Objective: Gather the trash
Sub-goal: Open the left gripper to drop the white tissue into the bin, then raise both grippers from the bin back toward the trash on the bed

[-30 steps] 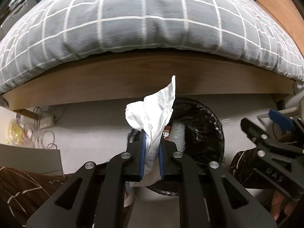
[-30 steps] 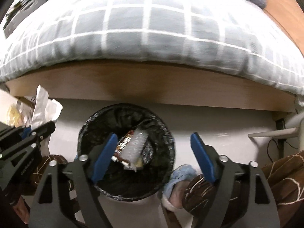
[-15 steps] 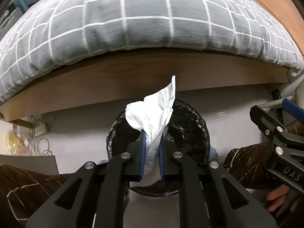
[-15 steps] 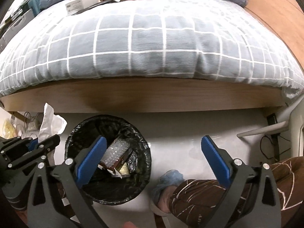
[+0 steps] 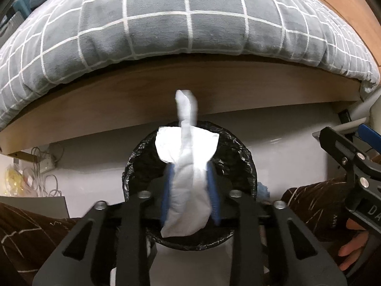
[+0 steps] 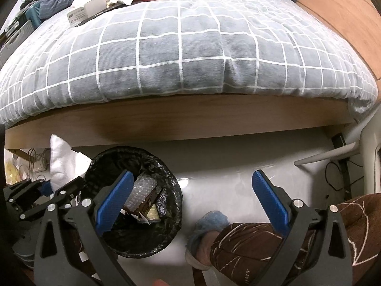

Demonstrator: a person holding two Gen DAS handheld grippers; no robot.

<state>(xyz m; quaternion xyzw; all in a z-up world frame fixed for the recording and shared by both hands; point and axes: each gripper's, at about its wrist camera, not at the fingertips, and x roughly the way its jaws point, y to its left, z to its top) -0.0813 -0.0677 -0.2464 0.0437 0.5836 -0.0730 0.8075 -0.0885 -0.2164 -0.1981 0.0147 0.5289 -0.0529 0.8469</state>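
White floor [image 6: 226, 166] | wooden bedframe [image 6: 190, 116] | checked duvet [image 6: 181, 54] | bin [image 6: 171, 214], contents unclear

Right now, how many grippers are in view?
2. The left gripper is above the black bin, its jaws have just been opening, the white tissue between them. The right gripper is open over the floor beside the bin.
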